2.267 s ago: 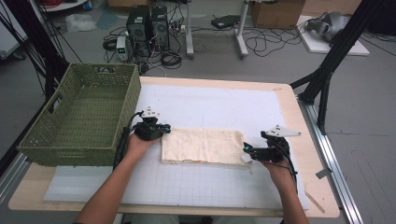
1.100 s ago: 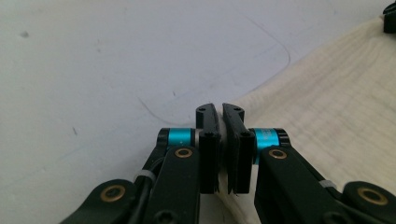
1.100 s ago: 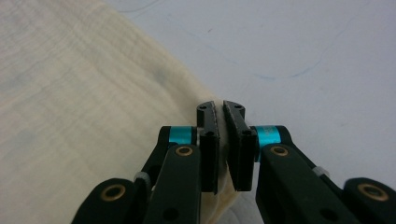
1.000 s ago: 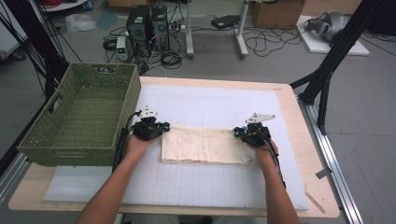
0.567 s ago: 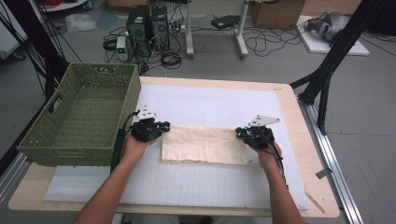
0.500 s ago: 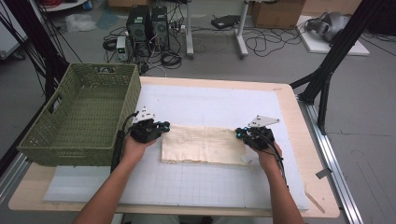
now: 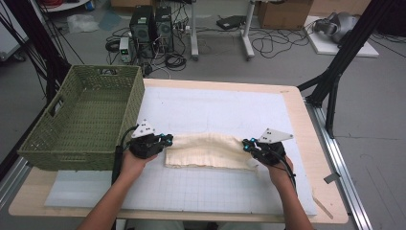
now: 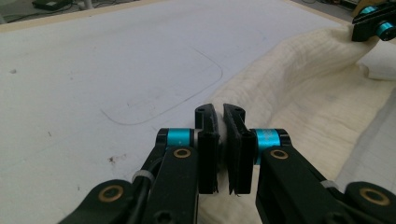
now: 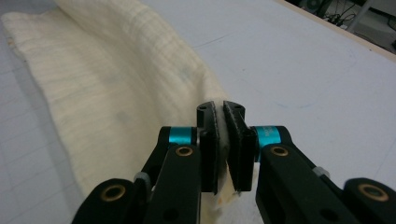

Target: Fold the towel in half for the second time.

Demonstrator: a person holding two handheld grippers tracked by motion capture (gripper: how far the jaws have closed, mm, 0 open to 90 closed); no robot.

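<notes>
- The cream cloth (image 7: pixel 207 151) lies across the white mat (image 7: pixel 215 108) on the bench (image 7: pixel 306 143), just beside the green basket (image 7: pixel 86 115), held at both ends. If the two hands travel unevenly, I judge the fold would go crooked or the cloth would drag and bunch.
- The left tool (image 8: pixel 219 122) is clamped on the cloth's near corner, its jaws almost together with fabric pinched between. So thin a bite could slip out under a pull.
- The right tool (image 9: pixel 220 119) is likewise closed tight on the opposite corner. A loose layer may escape if only one ply is caught.
</notes>
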